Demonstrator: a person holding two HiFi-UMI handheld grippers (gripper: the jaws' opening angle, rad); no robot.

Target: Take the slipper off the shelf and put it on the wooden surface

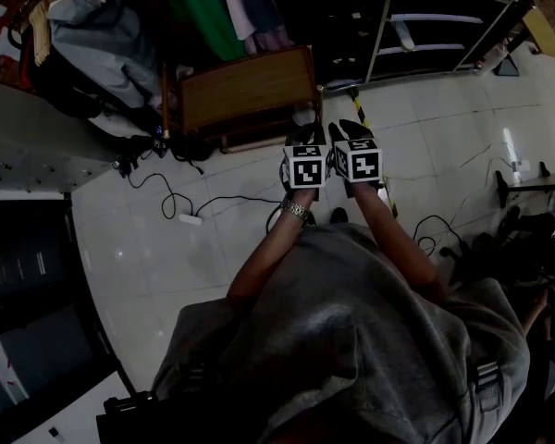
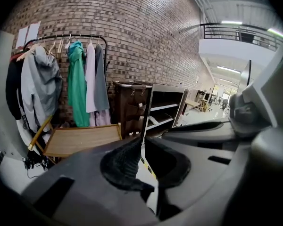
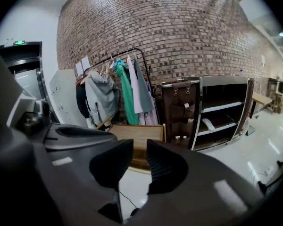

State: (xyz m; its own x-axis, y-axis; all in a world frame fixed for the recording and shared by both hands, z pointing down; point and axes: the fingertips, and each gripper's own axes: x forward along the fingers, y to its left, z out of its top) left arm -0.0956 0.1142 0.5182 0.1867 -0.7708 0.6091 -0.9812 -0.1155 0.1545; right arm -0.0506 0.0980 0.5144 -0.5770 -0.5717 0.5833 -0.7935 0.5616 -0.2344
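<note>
We are aiming the left gripper [image 2: 142,141], fingers [image 2: 125,166] together, and right gripper [image 3: 139,160], fingers [image 3: 166,167] narrowly apart, at the wooden table [image 1: 250,91] by the clothes rack [image 3: 118,88], the slipper [image 3: 208,125] showing dimly on the shelf [image 3: 224,106] at right.

Brick wall [image 3: 179,27], full height, directly behind the clothes rack [image 2: 66,36]. The rack is a black rail hung with grey, green [image 2: 78,84] and pale garments. Low wooden table [image 1: 250,91] just in front of the rack. Dark brown cabinet [image 3: 181,107] right of the rack, then an open shelf unit [image 3: 221,107] further right. Glossy white tile floor [image 1: 444,146], with black cables and a power strip [image 1: 191,218] out from the rack. Railed balcony [image 2: 240,32] high to its far right, under strip lights [image 2: 231,22]. Green exit sign [image 3: 20,42] to its left.
</note>
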